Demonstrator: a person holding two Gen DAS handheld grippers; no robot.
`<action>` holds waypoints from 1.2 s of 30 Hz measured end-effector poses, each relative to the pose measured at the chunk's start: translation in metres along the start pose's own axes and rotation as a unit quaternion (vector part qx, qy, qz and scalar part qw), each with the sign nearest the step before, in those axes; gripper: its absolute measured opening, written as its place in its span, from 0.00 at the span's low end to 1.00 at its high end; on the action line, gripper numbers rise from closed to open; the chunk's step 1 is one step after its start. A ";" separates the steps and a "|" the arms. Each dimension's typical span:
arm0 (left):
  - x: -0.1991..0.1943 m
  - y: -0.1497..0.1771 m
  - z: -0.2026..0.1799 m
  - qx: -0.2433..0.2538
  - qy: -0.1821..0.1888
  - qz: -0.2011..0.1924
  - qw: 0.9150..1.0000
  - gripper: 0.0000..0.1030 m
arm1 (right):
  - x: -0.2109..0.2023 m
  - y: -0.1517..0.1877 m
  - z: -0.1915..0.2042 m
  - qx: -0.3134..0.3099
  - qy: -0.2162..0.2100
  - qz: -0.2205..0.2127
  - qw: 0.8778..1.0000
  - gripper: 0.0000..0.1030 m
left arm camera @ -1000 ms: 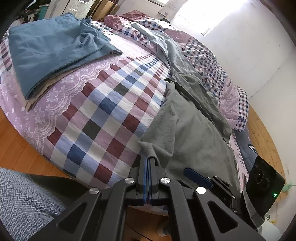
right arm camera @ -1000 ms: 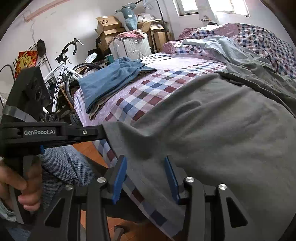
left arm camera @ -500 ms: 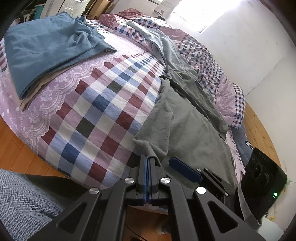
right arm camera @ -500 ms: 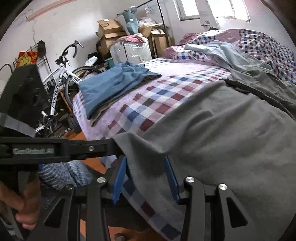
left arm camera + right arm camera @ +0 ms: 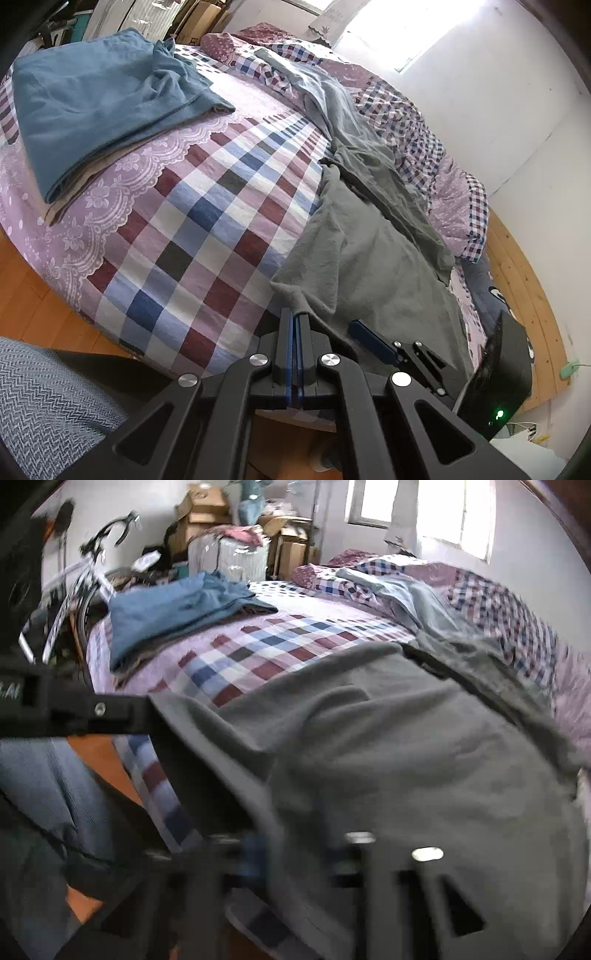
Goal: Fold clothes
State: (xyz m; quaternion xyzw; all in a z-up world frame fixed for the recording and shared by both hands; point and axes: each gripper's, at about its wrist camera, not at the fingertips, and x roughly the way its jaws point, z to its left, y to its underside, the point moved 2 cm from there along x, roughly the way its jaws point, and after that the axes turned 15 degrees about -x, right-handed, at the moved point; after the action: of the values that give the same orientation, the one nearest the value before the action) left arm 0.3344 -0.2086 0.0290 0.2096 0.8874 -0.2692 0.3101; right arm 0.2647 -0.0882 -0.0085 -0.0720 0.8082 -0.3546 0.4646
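Left wrist view: left gripper (image 5: 294, 317) sits at 6 o'clock, its blue-lined fingers pressed together on a corner of the grey garment (image 5: 373, 266).
Grey garment: spread over the near edge of the checked bedspread (image 5: 192, 221), running from the pinched corner up toward 1 o'clock, where it meets more rumpled grey cloth.
Right gripper (image 5: 373, 341): seen from the left wrist view at 5 o'clock, just beside the left gripper, at the garment's hem; one blue pad lies on top of the cloth.
Right wrist view: heavily blurred; the grey garment (image 5: 406, 757) drapes over the right gripper (image 5: 295, 853) at 6 o'clock. Whether its fingers are closed or apart I cannot tell.
Left gripper from this view: a black bar (image 5: 92, 710) at 9 o'clock, touching the garment's corner.
Blue folded cloth (image 5: 99, 99): at 10 o'clock, well apart from the garment, lying on a beige piece.
Background: bicycle (image 5: 74, 590) and cardboard boxes (image 5: 207, 506) beyond the bed.
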 end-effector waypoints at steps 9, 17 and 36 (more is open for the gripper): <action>0.028 0.022 -0.008 0.056 -0.073 0.069 0.993 0.05 | -0.041 -0.010 -0.015 -0.010 -0.032 -0.038 0.999 0.00; 0.036 0.035 -0.018 0.106 -0.109 0.067 0.986 0.27 | -0.047 -0.008 -0.028 0.026 -0.052 -0.046 0.997 0.00; 0.050 0.043 -0.020 0.152 -0.148 0.074 0.974 0.46 | -0.038 0.016 -0.073 0.083 -0.026 0.014 0.996 0.00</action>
State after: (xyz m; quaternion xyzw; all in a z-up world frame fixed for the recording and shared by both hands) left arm 0.3127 -0.1532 -0.0060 0.2773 0.7622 -0.4054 0.4216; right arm 0.2309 -0.0225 0.0306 -0.0312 0.7646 -0.4117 0.4948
